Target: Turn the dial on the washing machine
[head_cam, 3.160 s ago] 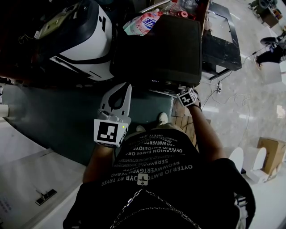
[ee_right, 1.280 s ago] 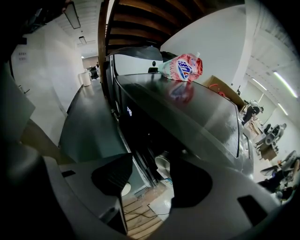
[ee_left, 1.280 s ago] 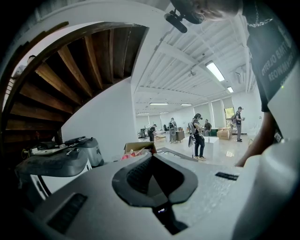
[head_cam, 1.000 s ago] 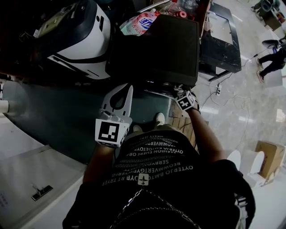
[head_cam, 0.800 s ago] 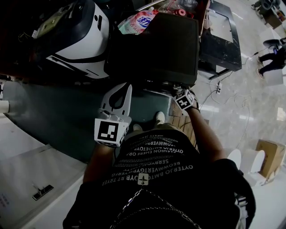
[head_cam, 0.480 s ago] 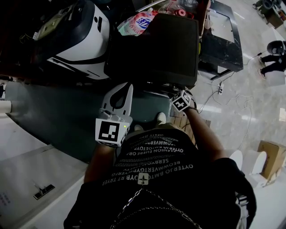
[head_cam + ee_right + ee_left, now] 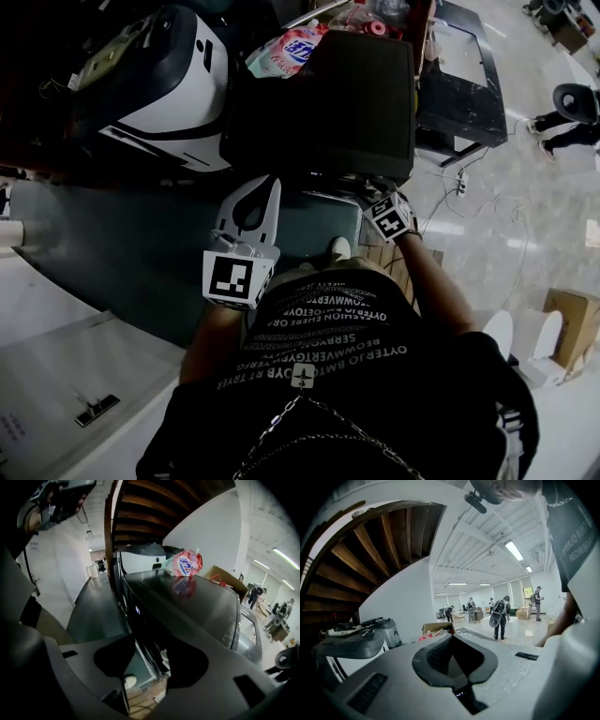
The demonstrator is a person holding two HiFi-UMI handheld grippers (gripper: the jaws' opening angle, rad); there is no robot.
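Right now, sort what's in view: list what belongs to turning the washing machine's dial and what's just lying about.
Job: washing machine; right gripper, open, jaws just closing, nothing between them.
Lying about: pink pouch; white appliance; cardboard box.

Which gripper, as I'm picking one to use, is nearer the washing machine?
Right. The right gripper is at the front of the washing machine, by its right corner; its jaws, just closing, are apart, gripping nothing. The left gripper hangs back off the front-left corner.
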